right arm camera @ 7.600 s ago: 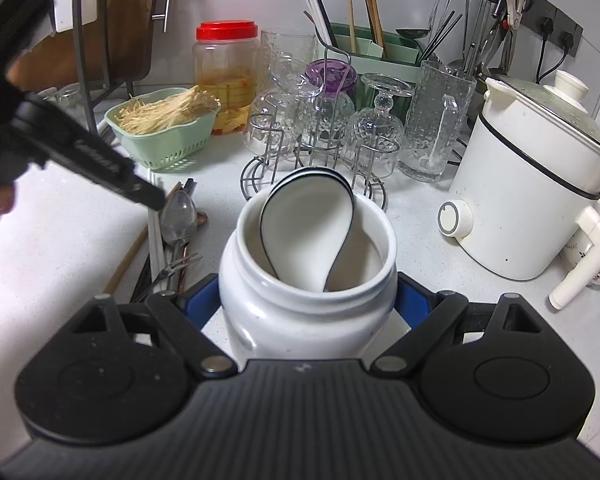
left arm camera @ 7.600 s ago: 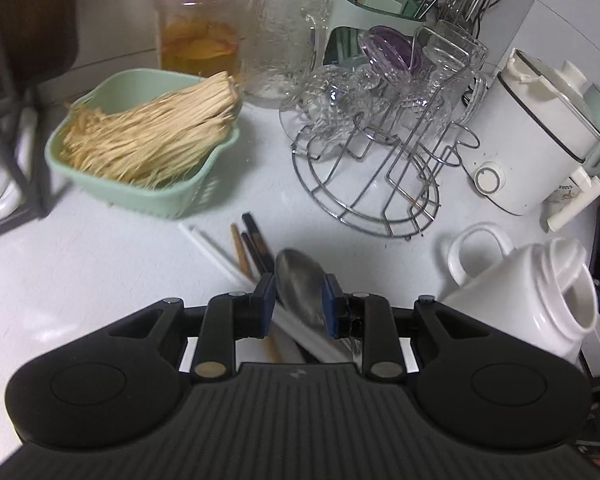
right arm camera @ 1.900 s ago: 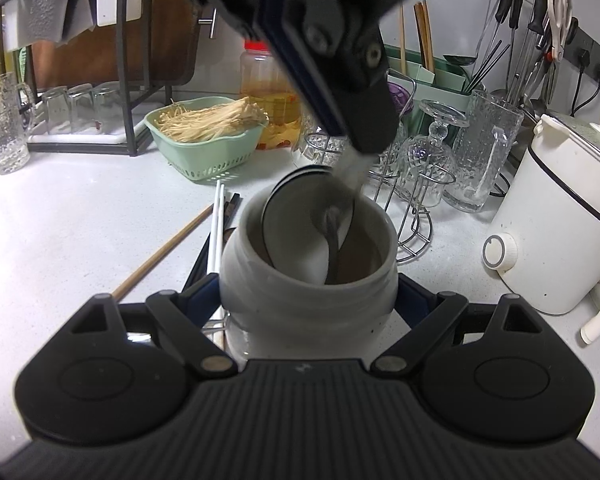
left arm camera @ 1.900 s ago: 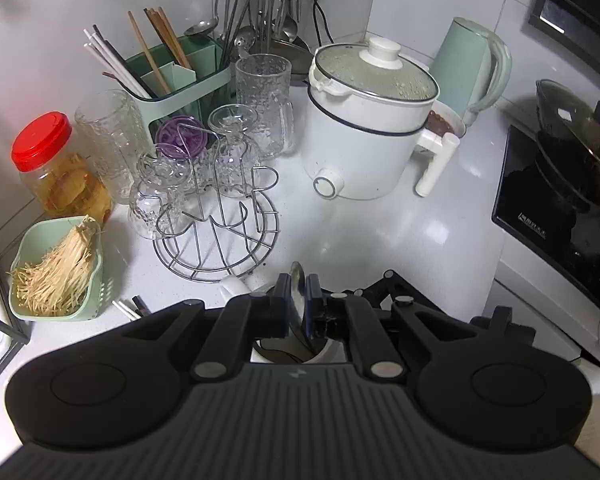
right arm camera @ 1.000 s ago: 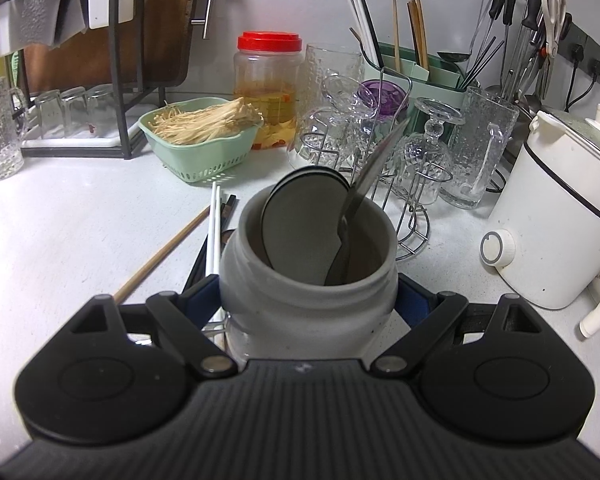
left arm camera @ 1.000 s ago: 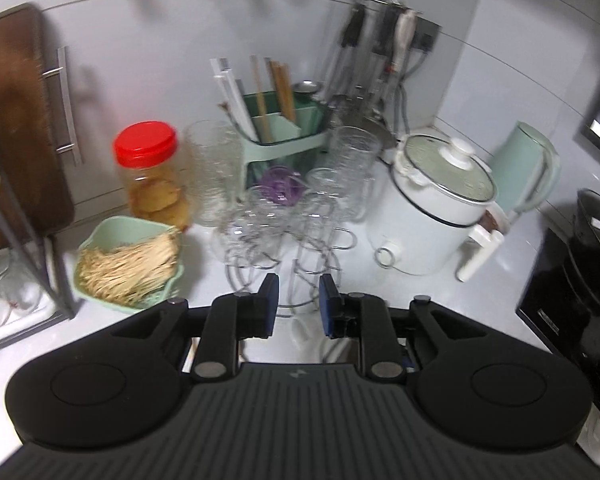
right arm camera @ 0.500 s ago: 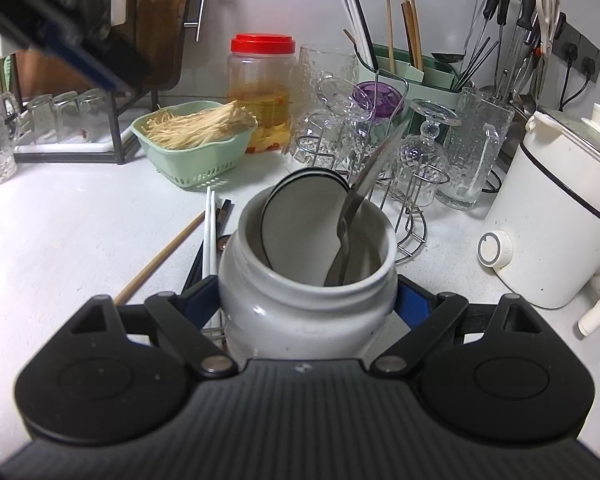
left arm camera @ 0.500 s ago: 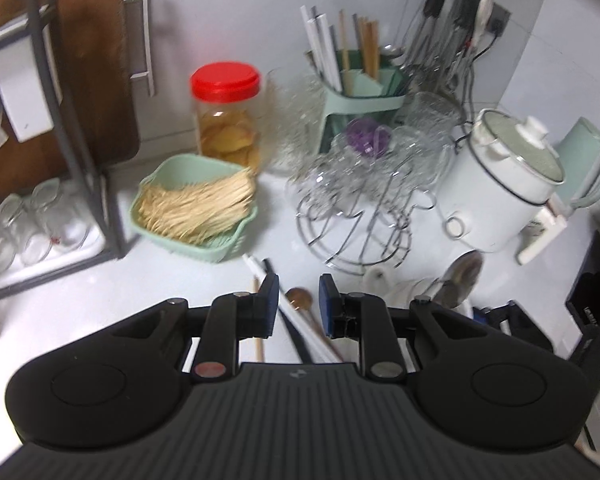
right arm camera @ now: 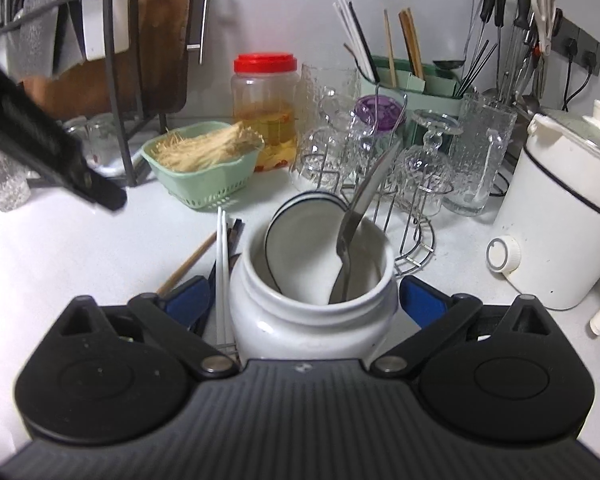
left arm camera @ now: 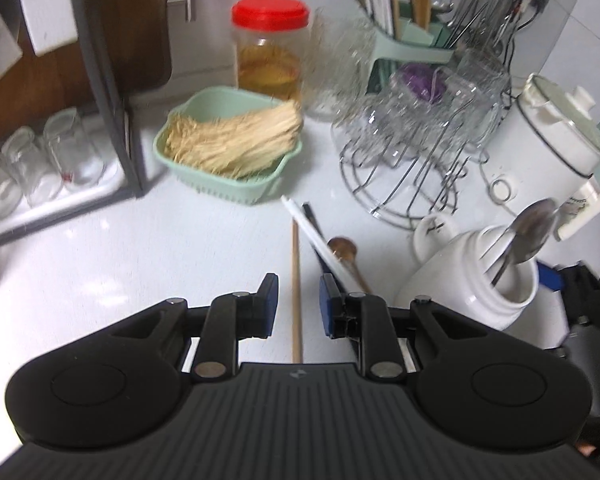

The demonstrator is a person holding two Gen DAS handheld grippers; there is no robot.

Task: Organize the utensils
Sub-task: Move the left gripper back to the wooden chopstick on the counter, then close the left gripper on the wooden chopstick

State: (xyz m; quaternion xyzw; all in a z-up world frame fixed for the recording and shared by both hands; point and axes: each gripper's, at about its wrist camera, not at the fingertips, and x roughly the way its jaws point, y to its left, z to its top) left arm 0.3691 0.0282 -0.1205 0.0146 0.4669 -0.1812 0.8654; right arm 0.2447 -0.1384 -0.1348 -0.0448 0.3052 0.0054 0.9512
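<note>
Spreading wide, my right tongs (right arm camera: 304,300) are opening around the white ceramic jar (right arm camera: 312,320), blue pads clear of its rounded, glossy sides. The smooth white bench (left arm camera: 100,260) carries it near the right edge. Inside the jar a white ceramic spoon (right arm camera: 300,240) lies against the back wall, and a steel spoon (right arm camera: 360,208) leans handle-up over the rim. My left tongs (left arm camera: 294,306) hang released, narrowly parted, with a thin wooden chopstick (left arm camera: 296,280) showing on the bench between the pads, untouched. White chopsticks (left arm camera: 316,240) and a wooden spoon (left arm camera: 346,252) lie just right of it. Left of the chopsticks the bench is bare, up to the ribbed green basket (left arm camera: 228,184).
</note>
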